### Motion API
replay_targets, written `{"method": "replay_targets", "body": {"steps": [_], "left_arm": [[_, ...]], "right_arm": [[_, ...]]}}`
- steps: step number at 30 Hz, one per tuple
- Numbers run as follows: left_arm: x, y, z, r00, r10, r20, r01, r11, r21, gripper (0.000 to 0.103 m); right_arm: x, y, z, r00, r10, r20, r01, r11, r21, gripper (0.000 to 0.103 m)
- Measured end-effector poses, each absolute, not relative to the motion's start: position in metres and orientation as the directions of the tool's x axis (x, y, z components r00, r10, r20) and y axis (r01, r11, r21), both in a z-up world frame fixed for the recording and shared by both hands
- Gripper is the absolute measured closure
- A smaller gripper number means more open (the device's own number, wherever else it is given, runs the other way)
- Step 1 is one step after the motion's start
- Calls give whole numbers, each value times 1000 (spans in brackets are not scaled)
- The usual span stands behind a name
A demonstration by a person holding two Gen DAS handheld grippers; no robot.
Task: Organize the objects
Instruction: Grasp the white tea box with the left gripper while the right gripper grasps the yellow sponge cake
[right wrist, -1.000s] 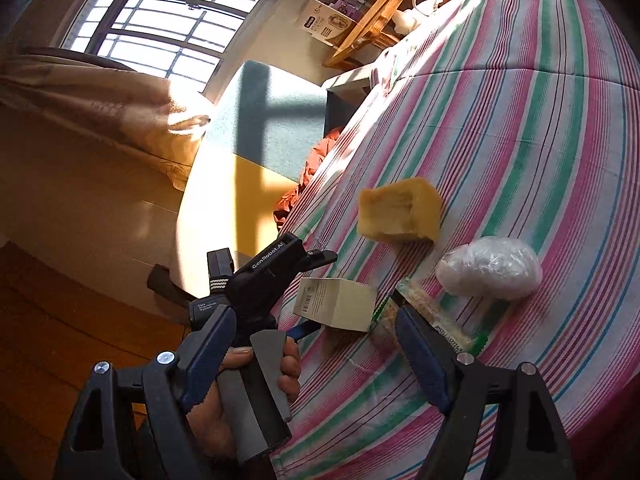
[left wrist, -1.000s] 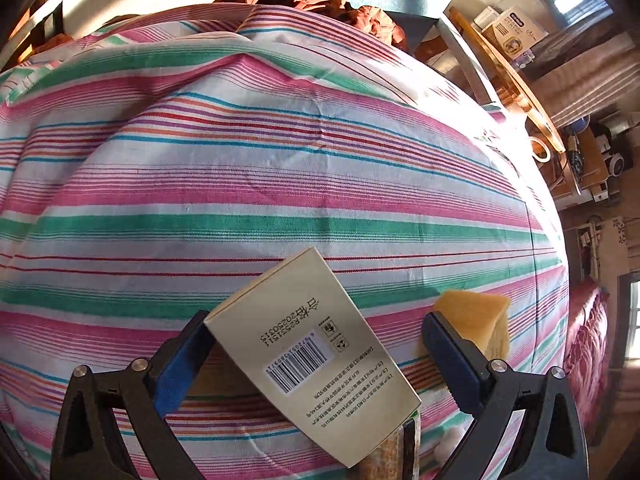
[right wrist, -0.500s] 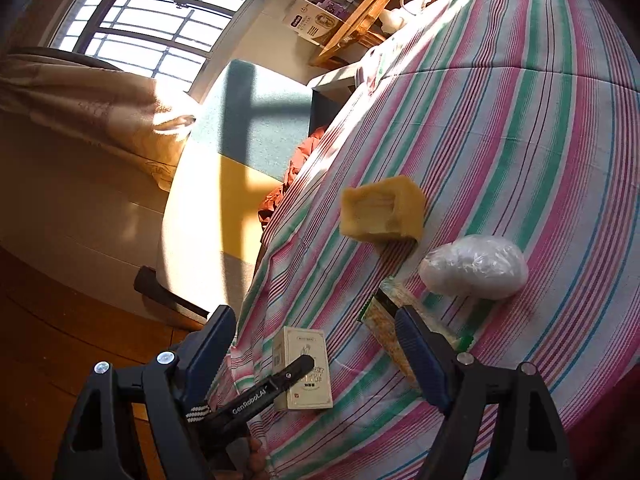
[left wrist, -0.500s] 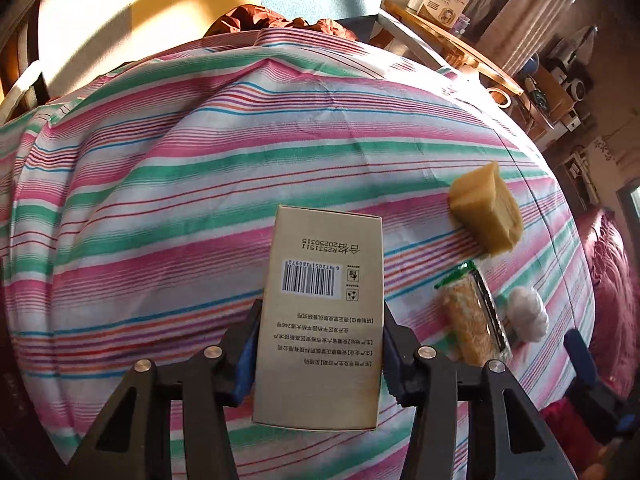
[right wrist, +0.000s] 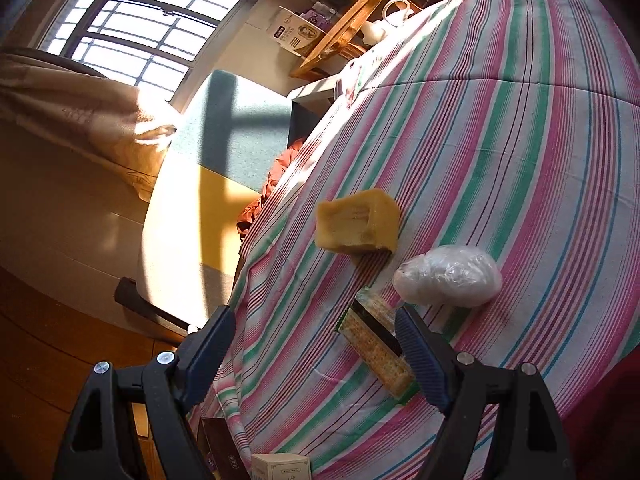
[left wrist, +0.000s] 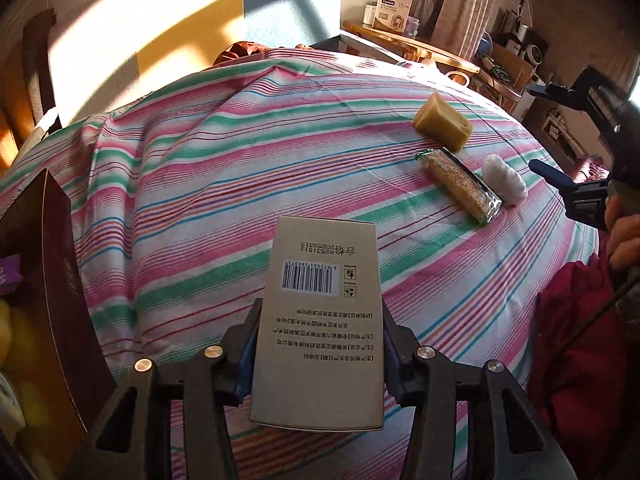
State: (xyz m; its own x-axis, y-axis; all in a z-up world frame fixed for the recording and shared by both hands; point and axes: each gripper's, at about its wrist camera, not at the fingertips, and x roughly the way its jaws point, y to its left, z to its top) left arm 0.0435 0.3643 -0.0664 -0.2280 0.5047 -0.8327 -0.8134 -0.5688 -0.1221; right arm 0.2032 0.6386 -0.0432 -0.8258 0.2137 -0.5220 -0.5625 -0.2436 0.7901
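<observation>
My left gripper is shut on a beige carton with a barcode, held above the striped cloth. In the right wrist view only the carton's top shows, at the bottom edge. A yellow block, a cracker packet and a white plastic-wrapped bundle lie together on the cloth. My right gripper hovers open over the near end of the packet, gripping nothing.
A dark brown open box with yellow items inside stands at the cloth's near-left edge. A person's hand and red garment are at the right. A wooden side table with packages stands beyond.
My left gripper shut on the carton, lifted it and carried it away from the other items toward the dark box. The right gripper stayed where it was.
</observation>
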Motion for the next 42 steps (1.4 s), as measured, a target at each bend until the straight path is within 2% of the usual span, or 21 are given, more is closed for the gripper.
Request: {"method": "replay_targets", "body": {"steps": [23,27,32,36,41,42], "left_arm": [[36,350,-81,-183,542,-820,-799,-568,-197,52],[34,350,-81,-173,547,-819,-798,-565,-209,52],[31,348,-81,-160,553,-818,-790,-568,-229,52],[28,349,-81,-155,553,-818,-783,-574,-240,52],[28,350,-81,-162,547,-821,-786,-575,-228,52],[29,350,-81,-164,547,-821,-786,-576,-226,52]], "right_arm": [[151,638,-32,-617,218,-756,-758,-423,496,20],[110,653,-16,-523,281,-805,-755,-592,283,20],[51,660,-30,-344,326,-881,-592,-803,-66,20],[32,671,-54,-251,346,-904,-510,-841,-180,20],[22,692,-80,-178,377,-909,-519,-821,-239,20],[23,696,-81,-175,386,-906,-538,-808,-240,31]]}}
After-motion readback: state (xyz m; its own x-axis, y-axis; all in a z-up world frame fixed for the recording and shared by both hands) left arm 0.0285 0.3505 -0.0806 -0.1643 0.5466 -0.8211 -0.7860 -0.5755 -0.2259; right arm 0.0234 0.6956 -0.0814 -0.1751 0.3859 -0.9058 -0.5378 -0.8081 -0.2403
